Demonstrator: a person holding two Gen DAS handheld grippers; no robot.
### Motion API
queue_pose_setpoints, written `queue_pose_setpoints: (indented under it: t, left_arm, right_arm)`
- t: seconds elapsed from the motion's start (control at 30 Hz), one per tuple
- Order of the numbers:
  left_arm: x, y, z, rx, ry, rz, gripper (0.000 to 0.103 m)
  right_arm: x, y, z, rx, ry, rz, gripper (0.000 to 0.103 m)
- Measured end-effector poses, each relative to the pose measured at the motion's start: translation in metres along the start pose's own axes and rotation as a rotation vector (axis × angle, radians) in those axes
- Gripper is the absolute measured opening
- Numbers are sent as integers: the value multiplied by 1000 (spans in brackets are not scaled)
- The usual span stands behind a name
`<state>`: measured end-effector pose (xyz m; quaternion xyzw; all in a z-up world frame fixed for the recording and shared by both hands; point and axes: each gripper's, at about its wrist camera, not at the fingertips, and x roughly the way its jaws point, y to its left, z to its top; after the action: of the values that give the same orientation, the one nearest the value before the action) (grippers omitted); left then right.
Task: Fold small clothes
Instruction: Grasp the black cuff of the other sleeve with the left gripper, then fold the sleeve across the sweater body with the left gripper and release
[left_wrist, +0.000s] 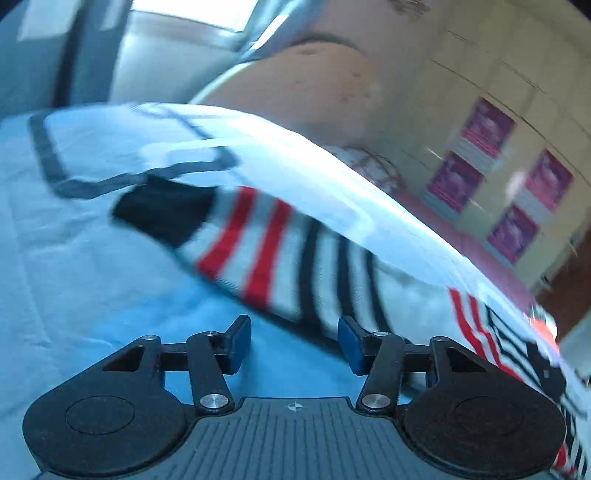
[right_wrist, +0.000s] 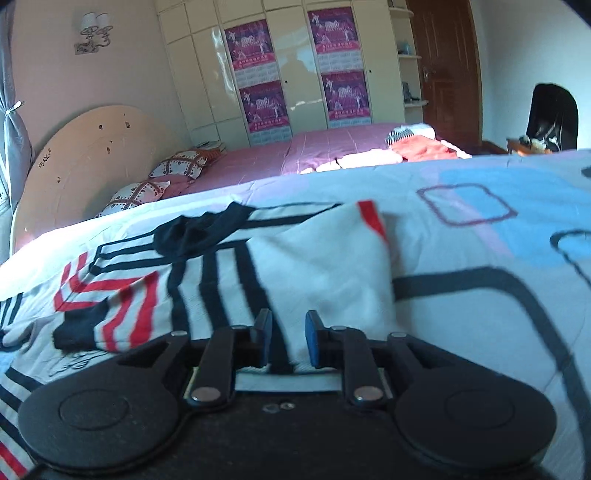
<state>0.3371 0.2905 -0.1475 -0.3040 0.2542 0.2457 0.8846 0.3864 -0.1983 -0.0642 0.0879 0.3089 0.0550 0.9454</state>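
Observation:
A small white top with red and navy stripes (right_wrist: 229, 280) lies on a pale blue patterned bedsheet (right_wrist: 480, 295). In the left wrist view one sleeve (left_wrist: 280, 254) with a navy cuff stretches out just beyond my left gripper (left_wrist: 294, 345), which is open and empty above the sheet. My right gripper (right_wrist: 288, 341) is part open, its blue pads either side of the garment's folded white edge, not closed on it. The left wrist view is blurred by motion.
Behind the sheet is a bed with a pink cover (right_wrist: 314, 151), patterned pillows (right_wrist: 177, 166) and a pile of clothes (right_wrist: 417, 146). A rounded wooden headboard (right_wrist: 85, 155) is at left. A cream wardrobe with posters (right_wrist: 295, 74) and a brown door (right_wrist: 447, 66) stand at the back.

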Motion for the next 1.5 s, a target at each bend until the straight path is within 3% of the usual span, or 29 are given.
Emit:
queue_pose_setpoints:
  t: [0.13, 0.37, 0.4, 0.47, 0.53, 0.63, 0.87, 1.07, 1.17, 1.3, 1.37, 1.4, 1.47, 1.5]
  left_arm:
    - [26, 67, 32, -223, 15, -68, 41]
    - [72, 90, 51, -371, -23, -145, 41]
    - [77, 92, 52, -388, -32, -145, 36]
    - [87, 96, 54, -391, -33, -108, 8]
    - [93, 95, 56, -374, -27, -117, 5]
    - [81, 63, 67, -235, -55, -154, 5]
    - [46, -79, 66, 101, -117, -334, 5]
    - [34, -214, 6, 399, -21, -453, 5]
    - [29, -269, -34, 494, 36, -491, 5]
    - [35, -320, -80, 592, 124, -489, 5]
    - [35, -340, -114, 683, 227, -493, 6]
    - [35, -346, -129, 717, 266, -490, 11]
    - [16, -349, -143, 766, 228, -532, 60]
    - [5, -345, -141, 759, 223, -563, 63]
  right_arm:
    - [-1, 32, -3, -24, 13, -7, 22]
    - [0, 68, 9, 1, -6, -3, 22]
    - [2, 70, 10, 7, -5, -11, 22]
    - [8, 70, 13, 22, 5, -51, 23]
    - [8, 68, 14, 49, 8, -72, 24]
    - [4, 61, 14, 67, -3, -82, 24]
    - [-3, 42, 8, 121, -12, -96, 24]
    - [-18, 17, 5, 169, -30, -102, 24]
    - [-26, 1, 7, 194, -35, -117, 24]
    - [-38, -19, 8, 214, -38, -130, 25]
    - [-41, -28, 8, 229, -37, -131, 28]
    - [-42, -32, 7, 241, -36, -129, 30]
    - [-43, -36, 7, 264, -33, -109, 38]
    - [-43, -36, 7, 271, -33, -94, 39]
